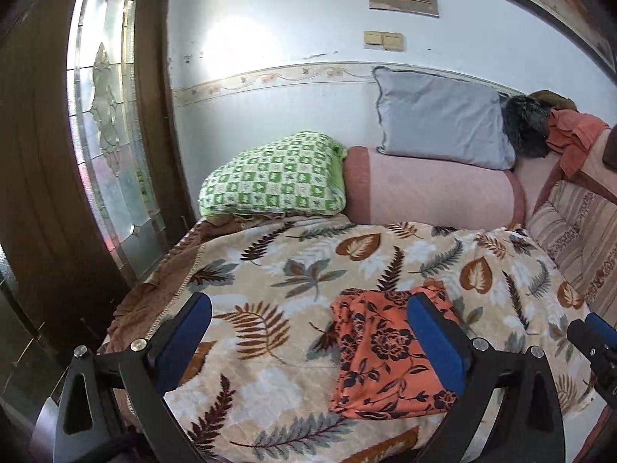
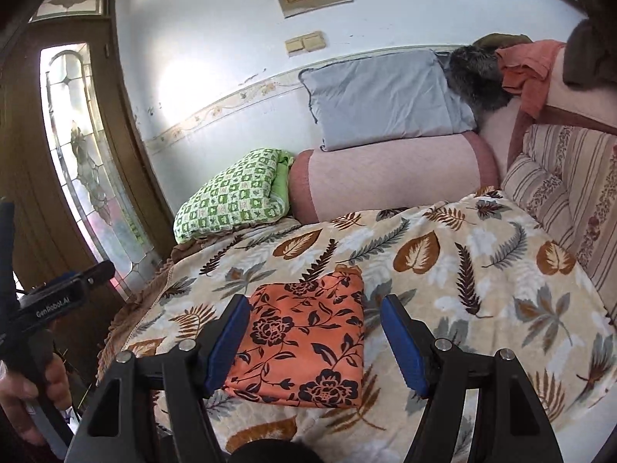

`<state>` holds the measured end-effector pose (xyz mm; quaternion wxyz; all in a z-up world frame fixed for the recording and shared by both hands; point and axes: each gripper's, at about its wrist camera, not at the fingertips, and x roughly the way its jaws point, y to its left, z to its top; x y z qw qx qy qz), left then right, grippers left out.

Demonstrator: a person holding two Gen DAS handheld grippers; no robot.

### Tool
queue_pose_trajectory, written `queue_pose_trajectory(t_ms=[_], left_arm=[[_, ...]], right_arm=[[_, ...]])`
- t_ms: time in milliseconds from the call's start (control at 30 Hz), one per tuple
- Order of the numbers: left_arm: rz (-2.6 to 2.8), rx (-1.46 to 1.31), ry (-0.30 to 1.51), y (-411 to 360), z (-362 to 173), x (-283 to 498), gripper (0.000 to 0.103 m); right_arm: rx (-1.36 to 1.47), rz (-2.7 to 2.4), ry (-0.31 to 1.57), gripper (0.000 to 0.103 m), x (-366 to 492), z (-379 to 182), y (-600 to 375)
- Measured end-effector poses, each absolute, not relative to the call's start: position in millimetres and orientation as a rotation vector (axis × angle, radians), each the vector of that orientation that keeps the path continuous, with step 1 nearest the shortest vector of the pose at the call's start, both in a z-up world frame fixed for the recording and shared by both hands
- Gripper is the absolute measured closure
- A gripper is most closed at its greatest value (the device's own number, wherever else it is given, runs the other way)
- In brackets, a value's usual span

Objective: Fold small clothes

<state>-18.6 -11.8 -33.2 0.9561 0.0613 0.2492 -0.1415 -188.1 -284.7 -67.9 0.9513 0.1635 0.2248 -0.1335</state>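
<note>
- Orange floral garment (image 2: 304,343) lies folded into a compact rectangle on the leaf-print blanket (image 2: 462,270), near the bed's front edge. Looks flat, edges fairly square.
- Long axis runs roughly away from the cameras, toward the pillows; near short edge faces the grippers.
- Right gripper (image 2: 316,343) fingers spread wide, holding nothing. Garment sits straight ahead in the gap; left blue pad (image 2: 227,343) overlaps the garment's left edge in view, right pad is off its right edge over blanket. Cannot tell if the pad touches cloth or hovers above.
- Left gripper (image 1: 308,343) also spread wide, empty. Garment (image 1: 381,351) lies to the right of its centreline, behind its right finger; left finger is well apart from it, over bare blanket.
- Judgement: right gripper is the nearer and better lined up one; it is centred on the garment, the left is offset to the side.
- Judgement: fold looks finished or nearly so; next move is likely either one more fold across the long axis or lifting the bundle aside. Either needs a pinch at the near short edge.
- Risk: soft cloth, layers may slip open if only the top layer is pinched.
- Behind: green checked pillow (image 2: 231,193), pink bolster (image 2: 385,177), grey pillow (image 2: 385,100), all well apart from the garment.
</note>
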Motion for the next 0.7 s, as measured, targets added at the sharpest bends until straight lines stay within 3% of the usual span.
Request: queue_pose_trajectory(t_ms=[700], left_arm=[[-0.186,0.133,0.518,6,-50,-1,0.002]], right_arm=[[0.287,-0.152,0.533,0.029,-134,-98,-245]])
